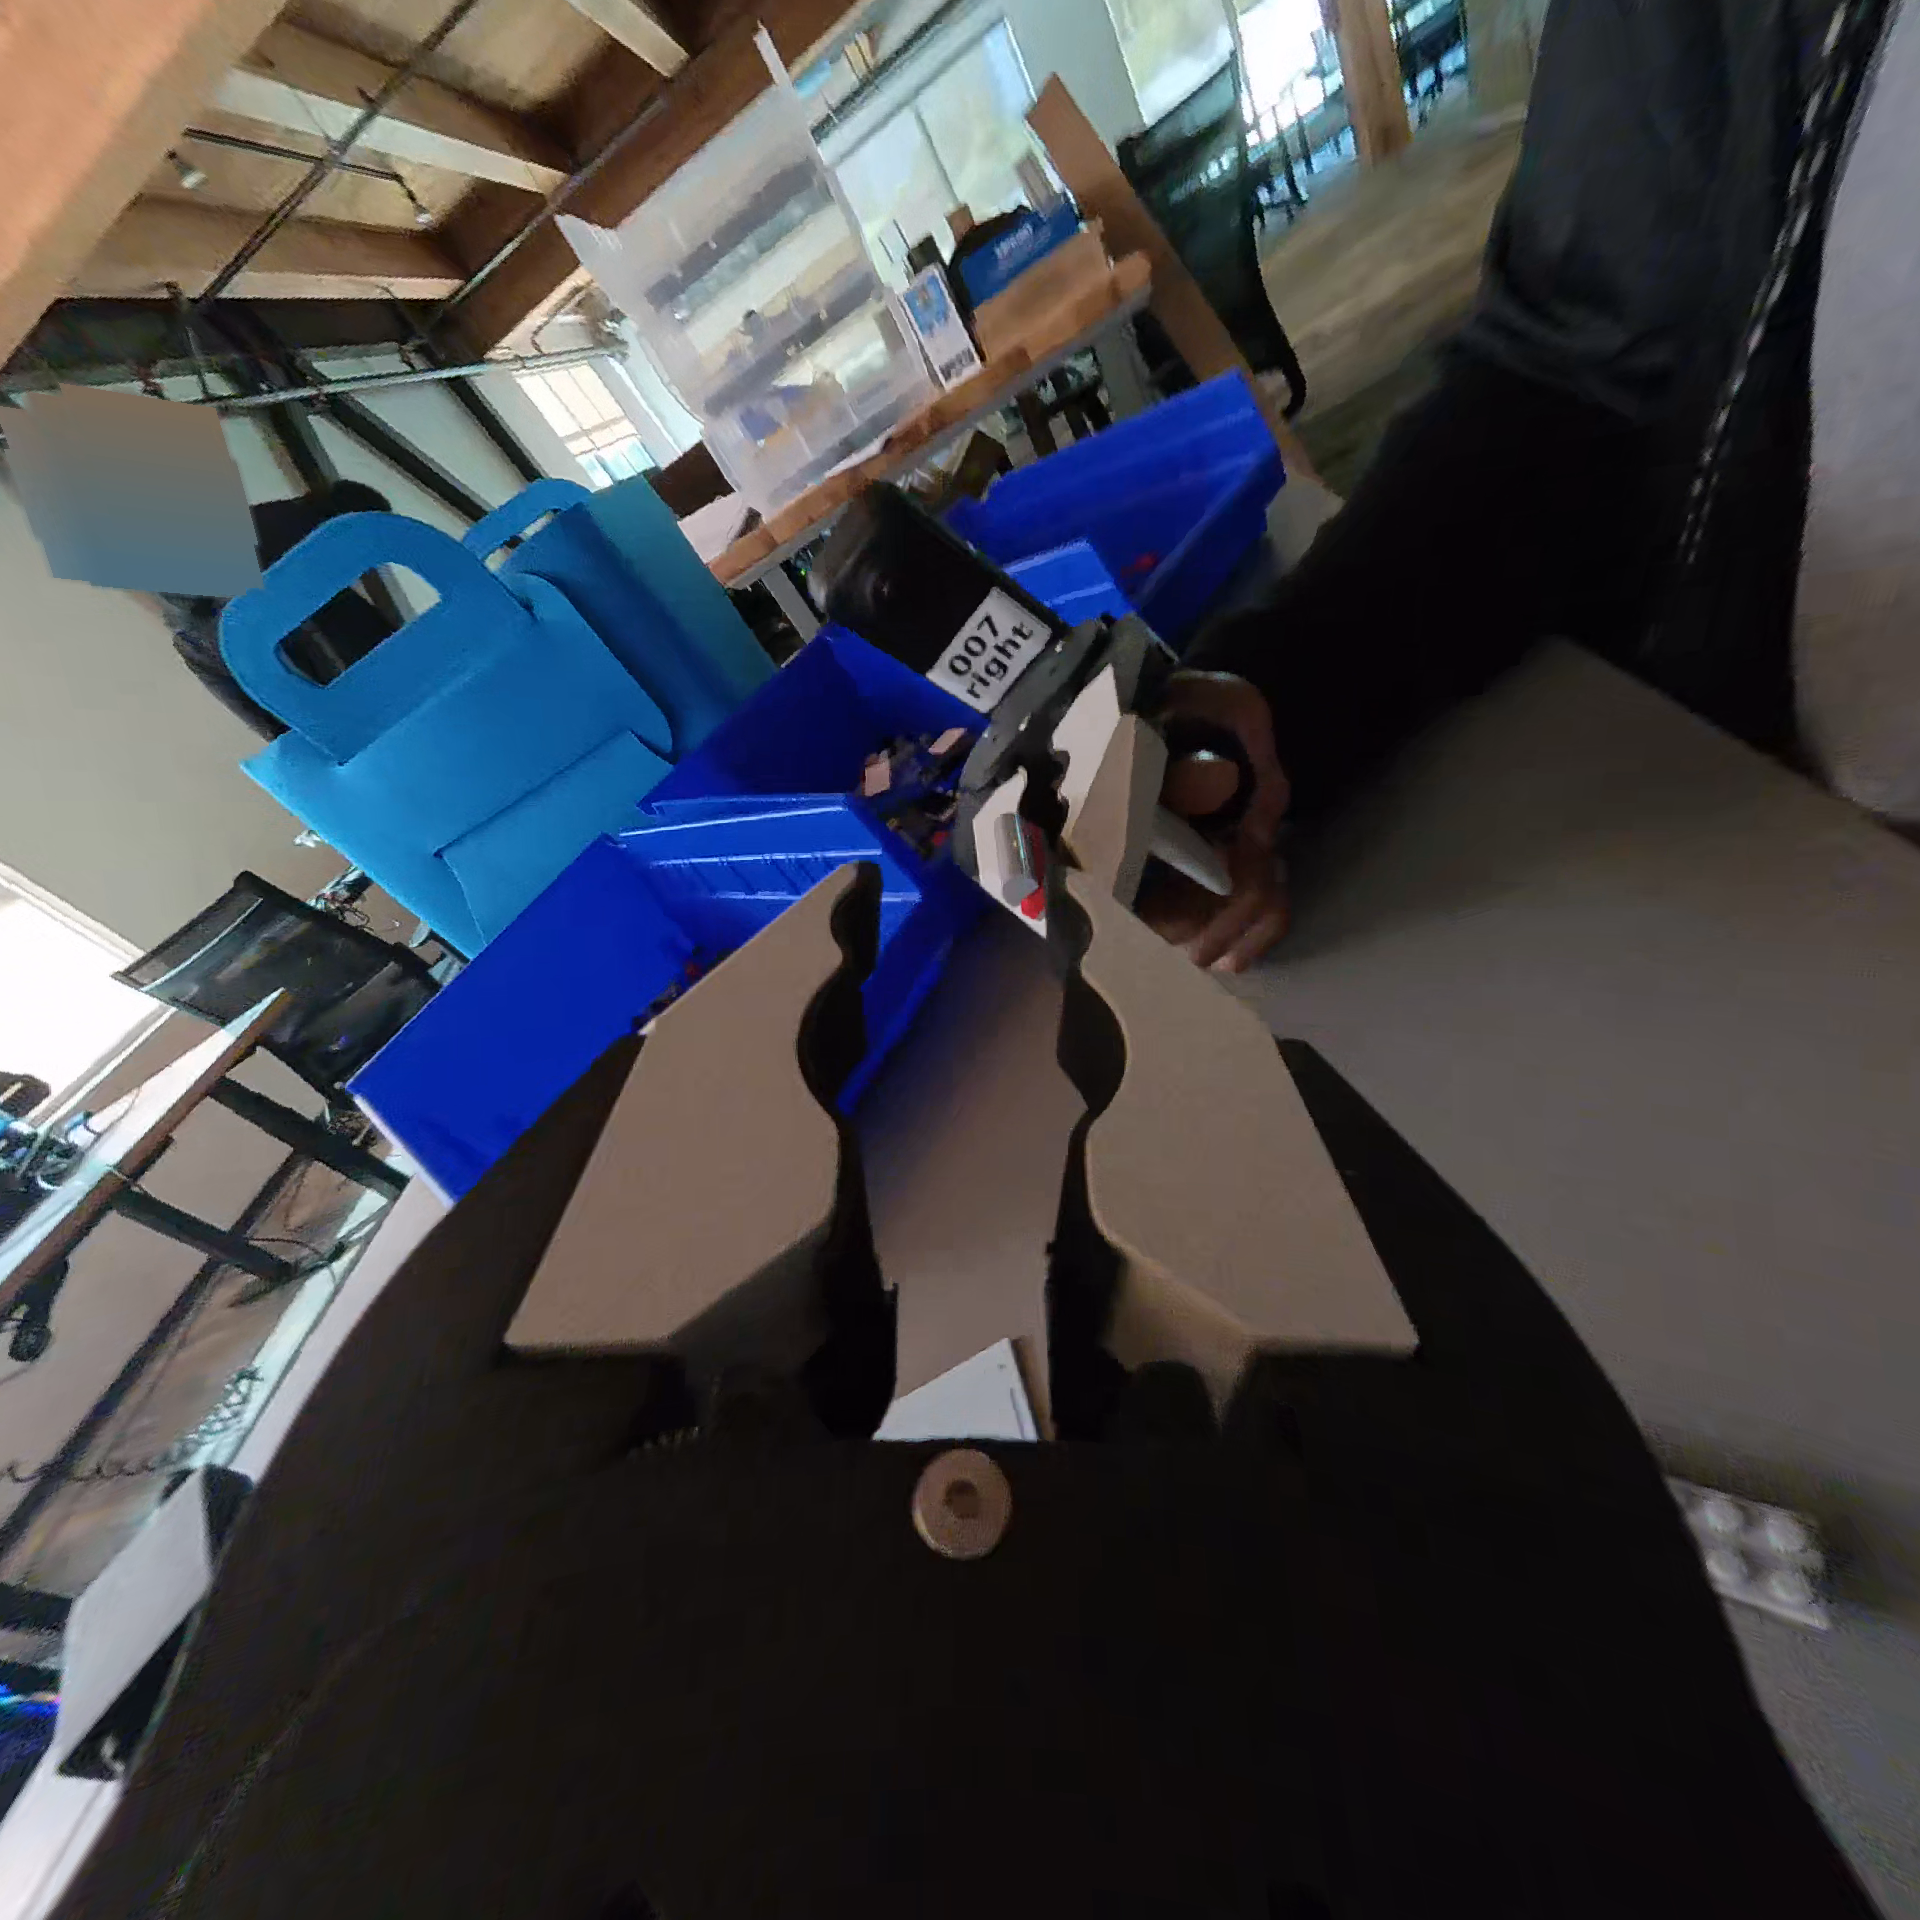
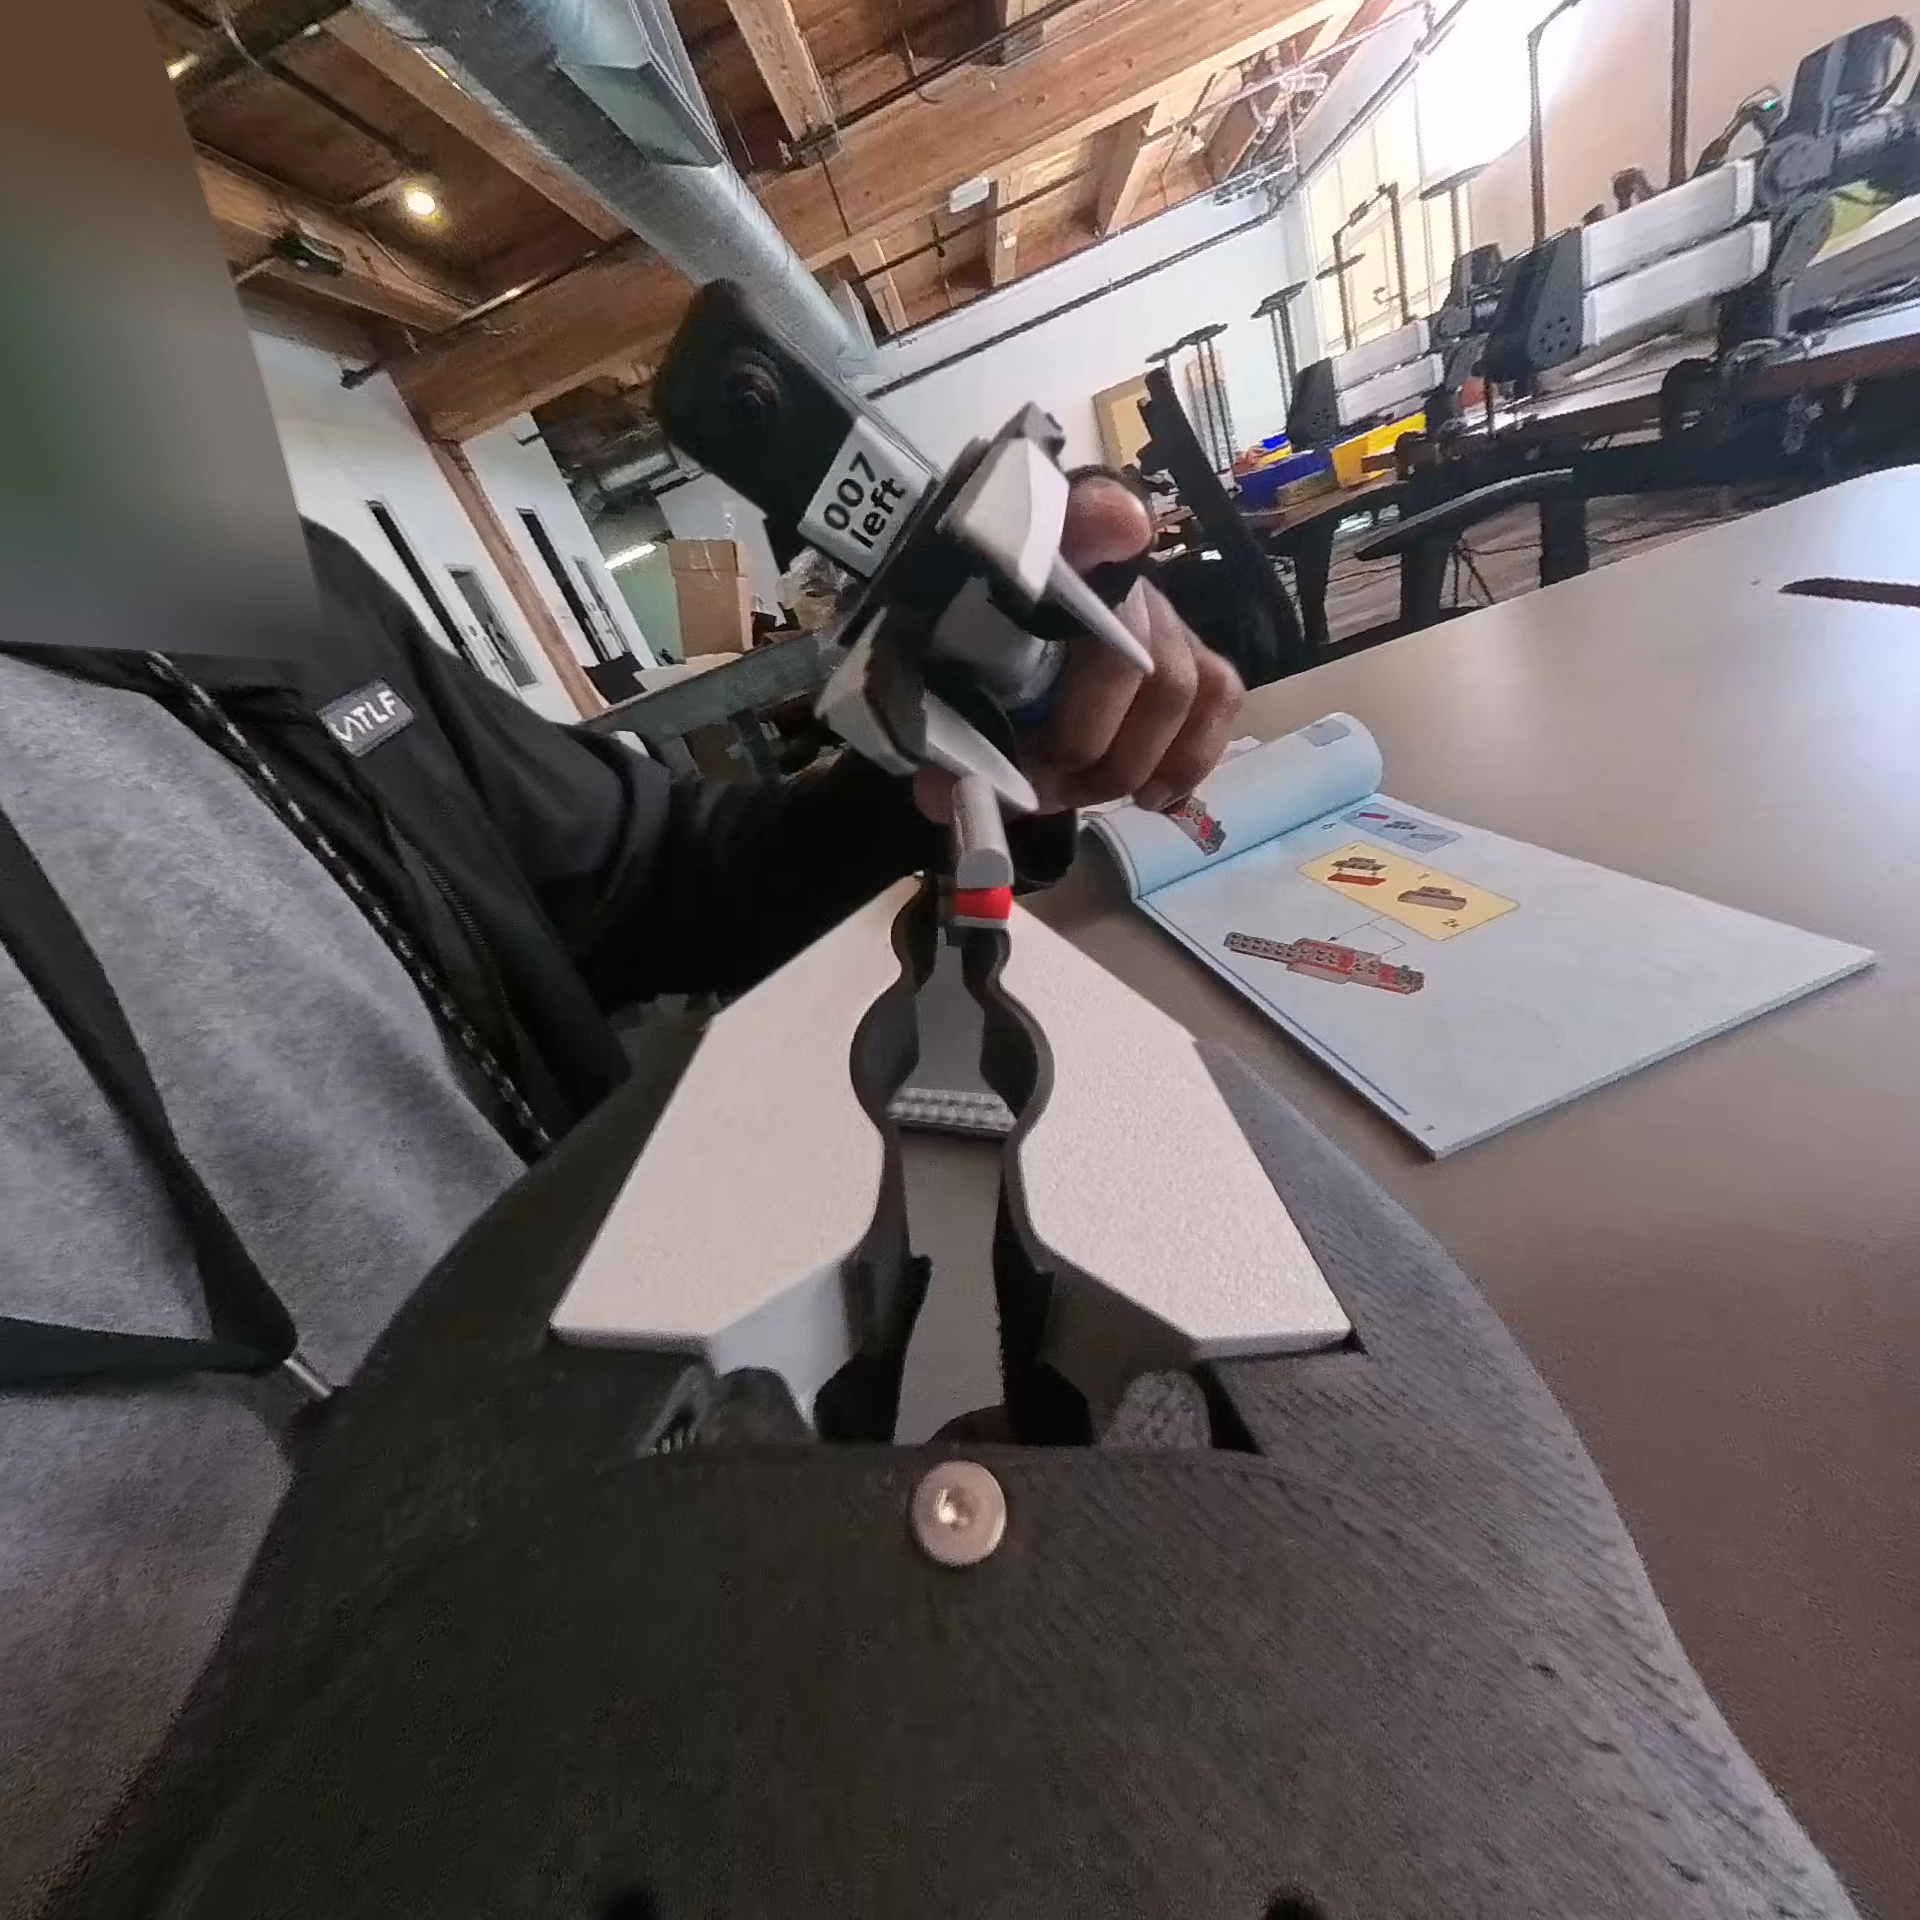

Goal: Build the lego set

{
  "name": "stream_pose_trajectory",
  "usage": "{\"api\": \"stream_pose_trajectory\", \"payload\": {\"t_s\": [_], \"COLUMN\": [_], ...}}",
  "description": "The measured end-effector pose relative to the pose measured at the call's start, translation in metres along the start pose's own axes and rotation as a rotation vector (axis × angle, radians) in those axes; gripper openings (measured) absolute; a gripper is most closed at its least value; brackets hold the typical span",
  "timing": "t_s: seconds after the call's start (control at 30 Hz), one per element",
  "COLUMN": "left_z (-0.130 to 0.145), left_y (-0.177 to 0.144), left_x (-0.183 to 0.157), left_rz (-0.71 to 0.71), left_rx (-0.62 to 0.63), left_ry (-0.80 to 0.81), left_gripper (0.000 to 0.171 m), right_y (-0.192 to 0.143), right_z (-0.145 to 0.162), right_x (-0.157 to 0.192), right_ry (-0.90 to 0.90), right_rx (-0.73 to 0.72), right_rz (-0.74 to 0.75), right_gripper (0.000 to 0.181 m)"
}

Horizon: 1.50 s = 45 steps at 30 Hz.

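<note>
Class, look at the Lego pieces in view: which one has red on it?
The grey bar held in the air at the right gripper tips: its end is red. The studded plate lying on the table is plain grey.

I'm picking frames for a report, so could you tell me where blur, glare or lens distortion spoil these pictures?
Left wrist view: the wide-angle lens bends the edges, the bright blue plastic bins are soft, the far windows blown out. Right wrist view: the open light-blue instruction booklet is fairly sharp, the other hand-held gripper motion-blurred, windows at upper right glare.
</note>
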State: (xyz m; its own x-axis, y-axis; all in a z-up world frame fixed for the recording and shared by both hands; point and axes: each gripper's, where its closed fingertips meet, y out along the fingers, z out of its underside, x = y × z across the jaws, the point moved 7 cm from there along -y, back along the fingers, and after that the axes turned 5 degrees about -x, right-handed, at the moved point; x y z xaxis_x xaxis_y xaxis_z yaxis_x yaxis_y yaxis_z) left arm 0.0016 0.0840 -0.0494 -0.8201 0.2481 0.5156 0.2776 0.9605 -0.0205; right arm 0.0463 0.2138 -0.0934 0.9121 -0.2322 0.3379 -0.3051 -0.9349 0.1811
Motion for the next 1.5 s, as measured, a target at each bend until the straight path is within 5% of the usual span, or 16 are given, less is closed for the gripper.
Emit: {"api": "stream_pose_trajectory", "payload": {"t_s": [0.8, 1.5], "left_z": [0.006, 0.008], "left_y": [0.022, 0.024], "left_x": [-0.006, -0.01], "left_rz": [0.115, 0.142], "left_rx": [0.11, 0.111], "left_ry": [0.199, 0.096], "left_gripper": [0.022, 0.012], "right_y": [-0.002, 0.0], "right_z": [0.0, 0.002], "right_x": [-0.003, 0.0], "right_ry": [0.098, 0.063], "right_rx": [-0.005, 0.012], "right_rz": [-0.035, -0.042], "right_gripper": [0.006, 0.005]}}
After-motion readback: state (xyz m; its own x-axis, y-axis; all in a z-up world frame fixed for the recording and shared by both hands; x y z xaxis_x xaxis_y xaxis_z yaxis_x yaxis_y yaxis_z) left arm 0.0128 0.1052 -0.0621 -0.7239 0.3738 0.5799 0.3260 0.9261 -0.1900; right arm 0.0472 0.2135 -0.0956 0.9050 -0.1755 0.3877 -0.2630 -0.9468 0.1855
